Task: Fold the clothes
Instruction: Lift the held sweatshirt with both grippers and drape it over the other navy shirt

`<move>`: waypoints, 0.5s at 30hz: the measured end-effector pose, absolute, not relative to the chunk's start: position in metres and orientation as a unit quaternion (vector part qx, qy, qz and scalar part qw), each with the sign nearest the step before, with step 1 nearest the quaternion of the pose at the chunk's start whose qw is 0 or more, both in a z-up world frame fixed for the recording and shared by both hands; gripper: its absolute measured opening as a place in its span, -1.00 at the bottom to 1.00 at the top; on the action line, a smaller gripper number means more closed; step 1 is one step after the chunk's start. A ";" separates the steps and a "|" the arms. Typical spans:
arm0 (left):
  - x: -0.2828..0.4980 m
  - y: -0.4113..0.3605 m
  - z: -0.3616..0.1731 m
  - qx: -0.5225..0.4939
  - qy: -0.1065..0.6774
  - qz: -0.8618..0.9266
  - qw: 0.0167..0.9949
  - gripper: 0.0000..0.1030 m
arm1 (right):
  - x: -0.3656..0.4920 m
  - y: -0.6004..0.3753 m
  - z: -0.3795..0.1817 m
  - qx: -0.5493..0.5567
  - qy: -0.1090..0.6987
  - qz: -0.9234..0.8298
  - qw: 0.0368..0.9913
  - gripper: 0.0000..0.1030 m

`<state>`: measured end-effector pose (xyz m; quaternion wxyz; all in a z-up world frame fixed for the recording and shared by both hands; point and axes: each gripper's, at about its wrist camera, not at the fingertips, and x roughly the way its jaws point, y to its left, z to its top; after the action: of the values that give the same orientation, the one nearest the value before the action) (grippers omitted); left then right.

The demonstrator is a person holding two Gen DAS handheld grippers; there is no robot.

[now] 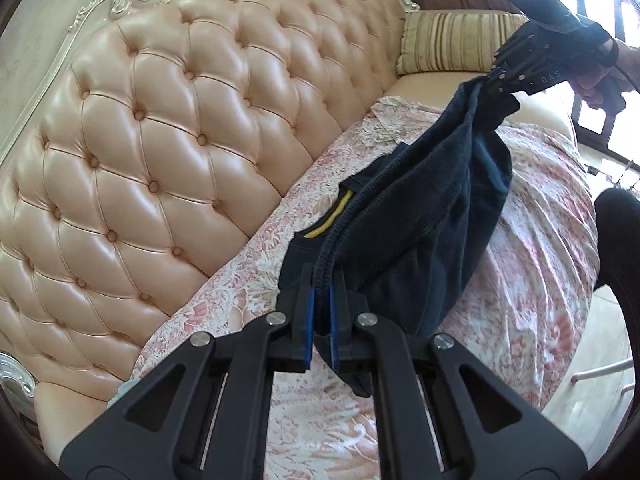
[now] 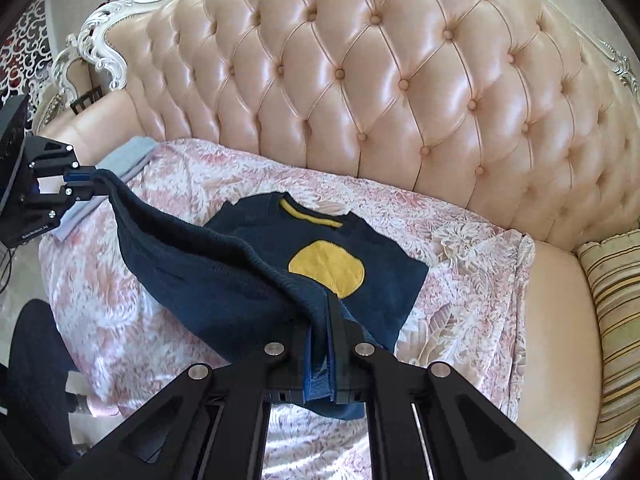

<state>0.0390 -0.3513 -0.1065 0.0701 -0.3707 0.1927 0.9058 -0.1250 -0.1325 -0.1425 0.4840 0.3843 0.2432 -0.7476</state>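
Navy knitted sweater [image 2: 224, 280] with a round yellow patch, lifted by its ribbed hem over a tufted cream leather sofa [image 2: 400, 80].

Both black two-finger tools are clamped on that hem: the left gripper [image 1: 322, 312] pinches one corner between its blue pads, and the right gripper [image 2: 320, 356] pinches the other, so the edge hangs stretched between them. In the left wrist view the right gripper sits toward 1 o'clock; in the right wrist view the left gripper sits toward 9 o'clock. The sweater's upper half, with its yellow-lined collar [image 2: 310, 214] at 12 o'clock, lies flat on a pink-and-white floral cloth [image 2: 460, 280] covering the seat. A gold-striped cushion [image 2: 616, 320] rests at 3 o'clock, well apart from the sweater.
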 end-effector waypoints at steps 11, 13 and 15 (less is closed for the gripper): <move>-0.001 -0.373 -0.102 -0.391 0.170 0.901 0.075 -0.86 | -0.161 -0.157 -0.132 0.404 0.229 -0.739 0.488 -0.90; -0.009 -0.377 -0.107 -0.400 0.161 0.899 0.079 -0.86 | -0.168 -0.163 -0.136 0.411 0.232 -0.735 0.487 -0.90; -0.017 -0.383 -0.112 -0.409 0.152 0.896 0.082 -0.86 | -0.177 -0.170 -0.140 0.419 0.234 -0.730 0.487 -0.90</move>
<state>-0.0173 -0.3825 -0.1120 0.0816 -0.4087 0.1518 0.8962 -0.1766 -0.1695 -0.1403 0.4867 0.4193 0.2343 -0.7297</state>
